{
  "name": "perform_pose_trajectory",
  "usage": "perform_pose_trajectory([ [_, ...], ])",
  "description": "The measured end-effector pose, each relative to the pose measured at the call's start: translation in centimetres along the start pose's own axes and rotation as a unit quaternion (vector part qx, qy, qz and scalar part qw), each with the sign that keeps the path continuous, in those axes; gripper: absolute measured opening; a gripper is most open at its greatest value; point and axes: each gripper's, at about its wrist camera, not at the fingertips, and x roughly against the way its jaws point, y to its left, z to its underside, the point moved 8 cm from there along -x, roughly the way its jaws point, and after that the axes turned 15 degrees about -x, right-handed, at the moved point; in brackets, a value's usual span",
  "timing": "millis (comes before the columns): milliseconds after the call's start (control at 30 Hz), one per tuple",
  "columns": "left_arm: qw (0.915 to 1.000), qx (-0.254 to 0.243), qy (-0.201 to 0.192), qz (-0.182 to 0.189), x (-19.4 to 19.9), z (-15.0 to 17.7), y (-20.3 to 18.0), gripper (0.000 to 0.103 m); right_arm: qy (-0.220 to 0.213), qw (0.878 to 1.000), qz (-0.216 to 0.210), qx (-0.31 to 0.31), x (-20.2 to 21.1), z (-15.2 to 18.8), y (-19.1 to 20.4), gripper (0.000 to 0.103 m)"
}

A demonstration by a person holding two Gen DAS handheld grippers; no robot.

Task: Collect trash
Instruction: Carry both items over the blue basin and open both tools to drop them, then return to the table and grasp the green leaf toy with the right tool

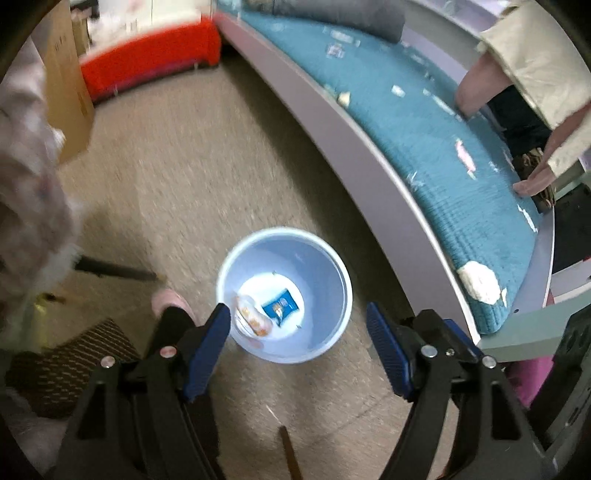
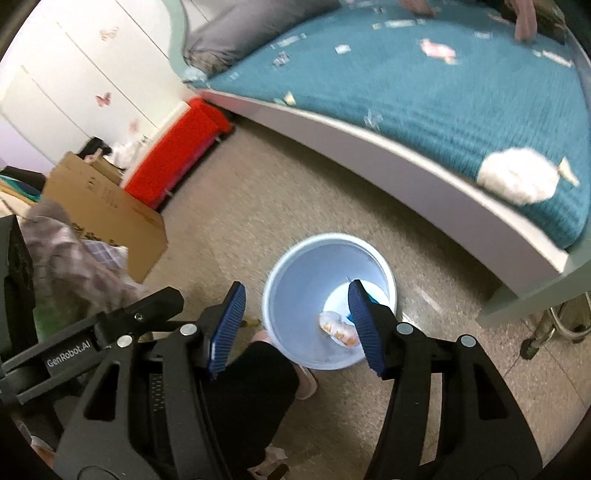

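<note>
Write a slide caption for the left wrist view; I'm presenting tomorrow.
Open left claw above pale blue bin holding two wrappers, beside litter-strewn teal bed.

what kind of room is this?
Most likely a bedroom: a bed with a teal cover and grey pillow, white wardrobe doors, and a bin on the floor beside it.

You have a bed (image 2: 369,122) ahead with a teal cover (image 1: 436,155) and a grey pillow (image 2: 251,29) at its far end. A red bench (image 2: 177,158) sits on the floor (image 1: 192,166) beyond the bed's corner, with a cardboard box (image 2: 107,210) near it. White cupboard doors (image 2: 74,66) carry butterfly stickers (image 2: 103,99). Your pink slipper (image 1: 173,301) rests on the floor.
</note>
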Motion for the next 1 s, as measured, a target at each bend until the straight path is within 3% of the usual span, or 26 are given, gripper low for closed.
perform_pose_trajectory([
  [267,0.9894,-0.04,-0.111,-0.085,11.9,-0.8,-0.1,0.074,-0.05,0.995,-0.07,0.042,8.1,-0.2,5.8,0.059],
  [467,0.9794,-0.032,-0.156,-0.124,20.5,-1.0,3.1,0.074,-0.061,0.986,-0.127,0.09,12.0,1.3,12.8,0.063],
  [700,0.9702,0.019,-0.167,-0.174,27.4,-0.4,11.5,0.074,-0.041,0.967,-0.182,0.172,12.8,5.0,23.8,0.064],
  [800,0.9651,0.049,-0.156,-0.204,29.6,-0.2,16.2,0.074,-0.007,0.959,-0.202,0.198,11.5,7.2,28.8,0.064],
  [1000,0.9552,0.089,-0.132,-0.25,31.7,0.0,24.9,0.074,0.039,0.955,-0.2,0.216,8.1,9.5,34.1,0.064],
])
